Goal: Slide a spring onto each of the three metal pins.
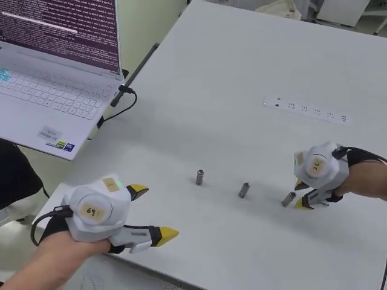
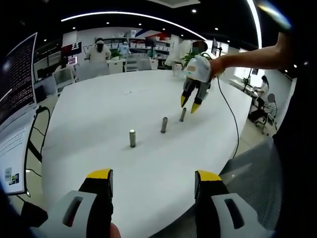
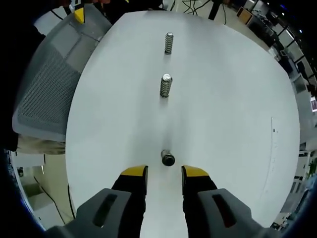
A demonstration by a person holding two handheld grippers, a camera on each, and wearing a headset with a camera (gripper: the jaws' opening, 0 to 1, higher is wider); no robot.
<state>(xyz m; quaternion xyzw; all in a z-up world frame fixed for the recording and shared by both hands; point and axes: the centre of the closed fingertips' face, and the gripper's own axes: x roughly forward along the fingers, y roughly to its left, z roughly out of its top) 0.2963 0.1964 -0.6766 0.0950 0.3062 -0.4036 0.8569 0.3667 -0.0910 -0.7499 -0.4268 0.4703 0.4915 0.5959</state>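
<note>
Over table (image 1: 230, 66) | right gripper (image 1: 300, 194) jaws apart by end pin (image 1: 288, 199); left gripper (image 1: 156, 211) jaws apart, empty

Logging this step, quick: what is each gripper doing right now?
Left gripper: open, holding nothing.
Right gripper: open, empty, jaws just short of the nearest spring.

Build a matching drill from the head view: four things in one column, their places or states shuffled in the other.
1 laptop
2 power strip
3 right gripper
4 left gripper

a next to the rightmost spring
b flat on the table, far right
c near edge, jaws open, empty
d at left, screen lit

Pairs: 1-d, 2-b, 3-a, 4-c
</note>
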